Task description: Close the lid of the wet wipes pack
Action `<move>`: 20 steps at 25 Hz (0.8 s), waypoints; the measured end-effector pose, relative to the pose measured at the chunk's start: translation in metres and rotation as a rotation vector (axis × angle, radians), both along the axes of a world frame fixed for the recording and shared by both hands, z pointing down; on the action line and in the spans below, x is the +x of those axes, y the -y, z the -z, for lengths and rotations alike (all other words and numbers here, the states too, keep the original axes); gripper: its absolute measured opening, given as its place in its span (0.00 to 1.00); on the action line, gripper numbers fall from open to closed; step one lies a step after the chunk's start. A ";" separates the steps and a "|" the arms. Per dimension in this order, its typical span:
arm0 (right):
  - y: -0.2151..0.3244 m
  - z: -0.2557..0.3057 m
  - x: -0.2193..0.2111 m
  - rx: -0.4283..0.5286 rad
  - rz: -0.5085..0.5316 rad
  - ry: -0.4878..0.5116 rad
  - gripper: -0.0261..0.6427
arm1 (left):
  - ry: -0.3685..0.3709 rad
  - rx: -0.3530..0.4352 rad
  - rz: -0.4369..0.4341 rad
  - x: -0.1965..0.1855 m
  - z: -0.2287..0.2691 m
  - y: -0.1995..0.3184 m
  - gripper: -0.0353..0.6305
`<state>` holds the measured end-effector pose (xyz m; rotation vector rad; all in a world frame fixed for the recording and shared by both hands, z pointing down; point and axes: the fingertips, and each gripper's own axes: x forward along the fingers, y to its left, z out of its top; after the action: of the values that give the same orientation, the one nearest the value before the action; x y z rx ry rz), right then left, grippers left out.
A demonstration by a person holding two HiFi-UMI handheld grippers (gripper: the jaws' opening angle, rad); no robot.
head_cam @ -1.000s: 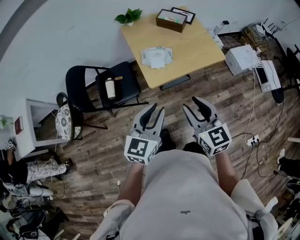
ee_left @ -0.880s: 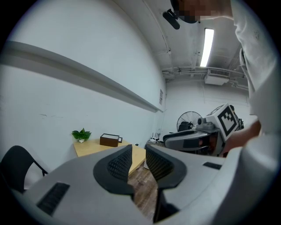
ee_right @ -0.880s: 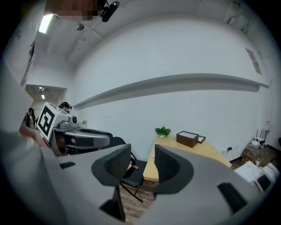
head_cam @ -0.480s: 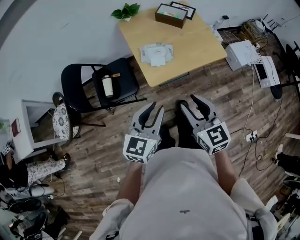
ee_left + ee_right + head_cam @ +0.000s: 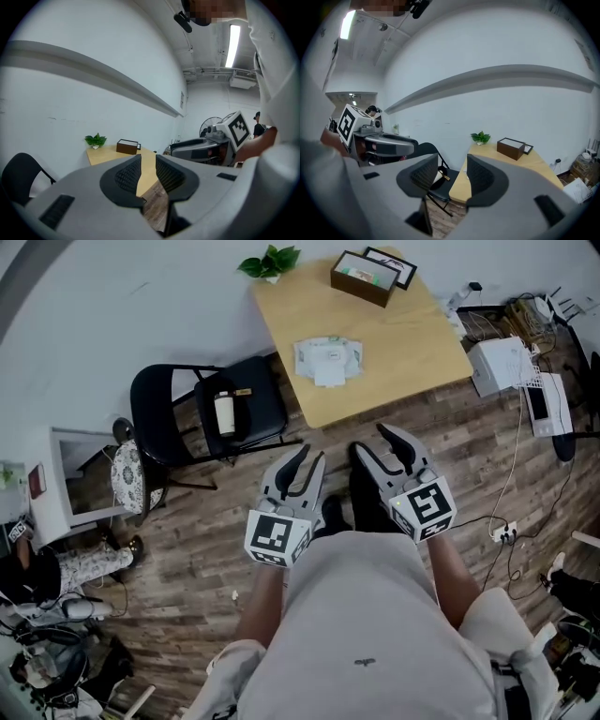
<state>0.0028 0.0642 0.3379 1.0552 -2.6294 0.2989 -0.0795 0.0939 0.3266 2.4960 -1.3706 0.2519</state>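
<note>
With the grey left tool (image 5: 311, 456) barely released and the right tool (image 5: 375, 440) just opening, both empty, a hasty poke could push the flat white-green wet wipes pack (image 5: 328, 360), lying by the left edge of the pale wooden bench (image 5: 412, 343), off it.

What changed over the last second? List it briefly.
The person has edged toward the table, grippers carried along. The right gripper has just been opening wider, nothing between its jaws; the left gripper is empty too. Nothing grasped or released. The wet wipes pack, brown box and bottle lie unmoved.
</note>
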 end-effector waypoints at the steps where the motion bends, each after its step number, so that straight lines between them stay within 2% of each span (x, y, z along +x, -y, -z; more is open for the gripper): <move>1: 0.008 -0.001 -0.001 -0.003 0.011 -0.001 0.30 | 0.002 -0.002 0.008 0.000 0.000 0.007 0.17; 12: 0.103 0.001 0.002 -0.005 0.094 0.011 0.31 | 0.037 -0.013 0.078 0.005 0.008 0.092 0.17; 20: 0.154 -0.011 0.002 -0.020 0.206 0.018 0.31 | 0.061 -0.028 0.167 0.013 0.004 0.137 0.17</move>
<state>0.0051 -0.0899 0.3487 0.7703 -2.7160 0.2895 -0.0663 -0.0429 0.3224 2.3528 -1.5781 0.3117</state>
